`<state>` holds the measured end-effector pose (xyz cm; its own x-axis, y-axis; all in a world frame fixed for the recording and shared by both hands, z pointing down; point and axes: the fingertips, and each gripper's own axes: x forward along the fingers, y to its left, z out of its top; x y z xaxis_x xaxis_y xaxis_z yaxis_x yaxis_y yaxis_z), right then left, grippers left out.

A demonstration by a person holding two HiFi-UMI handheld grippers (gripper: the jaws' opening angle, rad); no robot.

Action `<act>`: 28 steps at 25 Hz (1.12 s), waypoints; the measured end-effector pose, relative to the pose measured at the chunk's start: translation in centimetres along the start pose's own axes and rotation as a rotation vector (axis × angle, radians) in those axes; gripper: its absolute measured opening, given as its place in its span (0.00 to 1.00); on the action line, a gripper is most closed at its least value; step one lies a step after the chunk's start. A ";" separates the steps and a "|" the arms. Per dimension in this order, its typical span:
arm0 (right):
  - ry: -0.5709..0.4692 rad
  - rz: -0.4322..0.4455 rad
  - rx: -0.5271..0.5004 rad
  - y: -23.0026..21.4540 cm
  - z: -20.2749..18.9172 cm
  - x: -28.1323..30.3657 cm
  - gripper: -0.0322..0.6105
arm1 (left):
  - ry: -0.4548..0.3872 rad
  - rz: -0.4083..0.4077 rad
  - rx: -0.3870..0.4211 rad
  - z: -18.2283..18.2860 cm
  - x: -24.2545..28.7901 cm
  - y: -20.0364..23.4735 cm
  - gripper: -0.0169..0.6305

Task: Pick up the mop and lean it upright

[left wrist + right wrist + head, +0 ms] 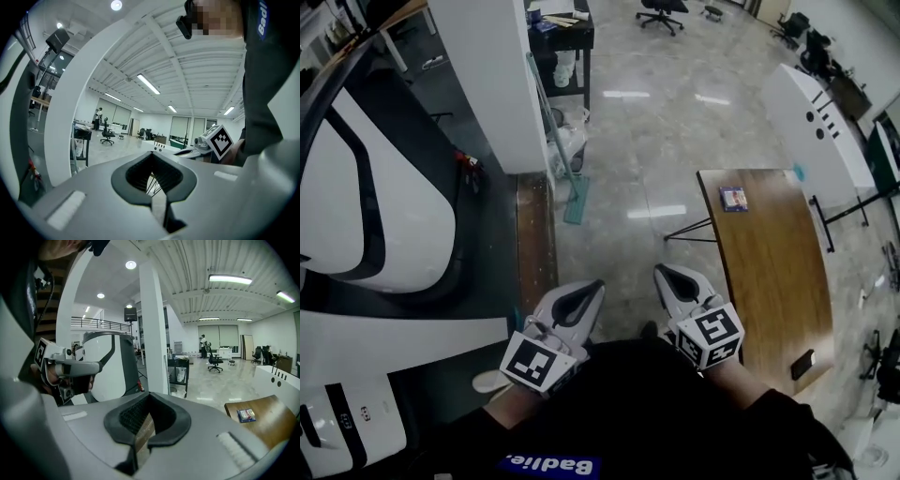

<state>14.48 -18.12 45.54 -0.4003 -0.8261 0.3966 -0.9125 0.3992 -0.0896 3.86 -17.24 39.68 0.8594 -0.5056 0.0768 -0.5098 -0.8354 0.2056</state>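
Note:
The mop stands upright against the white pillar [487, 75]. Its thin pale-green handle [546, 117] runs down to the flat green head [577, 200], which rests on the floor. In the right gripper view the handle [166, 369] shows as a thin pole beside the pillar. My left gripper [579, 295] and right gripper [670, 278] are held close to my body at the bottom of the head view, well short of the mop. Both are shut with nothing between the jaws. The right gripper's marker cube [218, 139] shows in the left gripper view.
A wooden table [769, 272] with a small blue packet [733, 198] stands at the right. A big white and black machine [375, 187] fills the left. Behind the pillar is a black cart [562, 42]. Office chairs [663, 11] and a white counter [820, 131] stand farther off.

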 end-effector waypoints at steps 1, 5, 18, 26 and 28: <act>-0.009 0.011 -0.004 0.4 0.1 -0.4 0.05 | -0.005 0.000 0.011 0.2 -0.1 -0.5 0.05; -0.055 0.070 -0.035 1.1 1.5 -1.6 0.05 | -0.013 0.022 0.045 1.2 0.2 -2.2 0.05; -0.189 0.169 -0.026 -2.2 3.2 -10.4 0.05 | 0.029 0.044 0.092 1.8 5.6 -10.8 0.05; -0.199 0.183 -0.021 -2.9 3.0 -11.1 0.05 | 0.042 0.038 0.124 1.4 6.6 -12.2 0.05; -0.205 0.196 -0.032 -3.0 2.7 -11.0 0.05 | 0.046 0.042 0.122 1.3 6.6 -12.1 0.05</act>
<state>21.35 -11.31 38.95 -0.5804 -0.7939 0.1813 -0.8143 0.5688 -0.1156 15.69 -10.72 36.45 0.8366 -0.5328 0.1276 -0.5442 -0.8350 0.0815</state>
